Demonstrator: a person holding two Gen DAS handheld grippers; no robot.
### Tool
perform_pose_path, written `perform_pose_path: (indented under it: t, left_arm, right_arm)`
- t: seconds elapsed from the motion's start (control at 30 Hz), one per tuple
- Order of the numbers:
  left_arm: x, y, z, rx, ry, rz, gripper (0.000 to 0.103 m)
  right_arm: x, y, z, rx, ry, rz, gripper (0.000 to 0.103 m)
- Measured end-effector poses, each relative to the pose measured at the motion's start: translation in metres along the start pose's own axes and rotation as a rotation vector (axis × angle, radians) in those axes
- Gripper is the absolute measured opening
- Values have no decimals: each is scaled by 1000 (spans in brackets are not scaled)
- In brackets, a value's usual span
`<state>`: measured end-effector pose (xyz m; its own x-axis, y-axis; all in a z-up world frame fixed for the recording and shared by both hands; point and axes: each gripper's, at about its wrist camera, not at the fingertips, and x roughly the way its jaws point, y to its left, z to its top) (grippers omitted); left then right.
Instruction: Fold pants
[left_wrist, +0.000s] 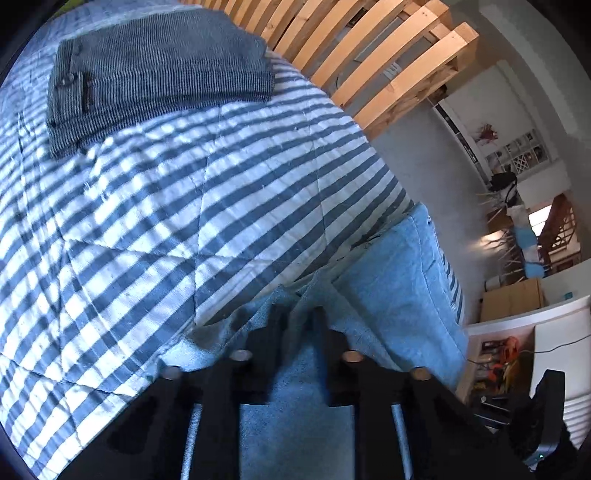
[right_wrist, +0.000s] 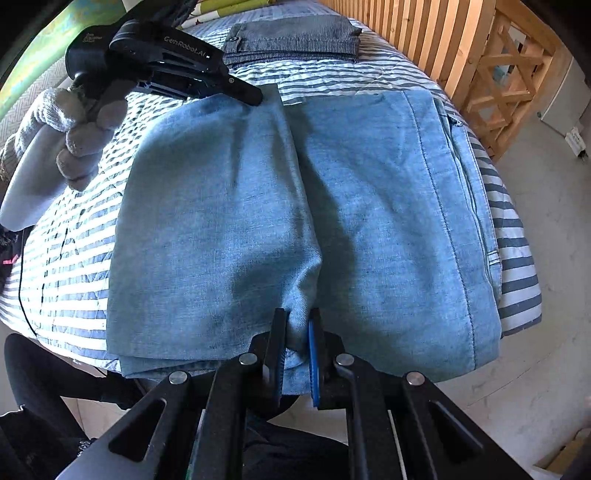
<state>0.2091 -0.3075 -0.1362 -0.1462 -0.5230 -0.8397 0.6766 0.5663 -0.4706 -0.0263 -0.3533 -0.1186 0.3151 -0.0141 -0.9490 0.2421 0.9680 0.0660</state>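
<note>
The right gripper (right_wrist: 297, 332) pinches a fold at the near edge of the light blue pants (right_wrist: 229, 221). The left gripper (left_wrist: 298, 314), in a grey-gloved hand (right_wrist: 79, 140), pinches their far edge.

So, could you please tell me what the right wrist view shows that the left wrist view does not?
Only the right wrist view shows the gloved hand holding the left gripper from outside, at the far edge of the blue pants, and the right gripper shut on a pinch of that cloth at the near edge.

Only the left wrist view shows the shelves and clutter across the room.

Both show the blue pants, the striped quilt, the folded grey pants and the wooden slats.
</note>
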Motion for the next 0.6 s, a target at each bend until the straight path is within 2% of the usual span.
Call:
perform_pose_path:
  t: [0.33, 0.6]
  left_arm:
    - [-10, -9, 7, 8, -28, -4, 6]
    - [-6, -42, 34, 54, -48, -41, 4]
  right_arm:
    - [-13, -6, 1, -1, -32, -36, 9]
    - [-25, -20, 1, 10, -44, -78, 9]
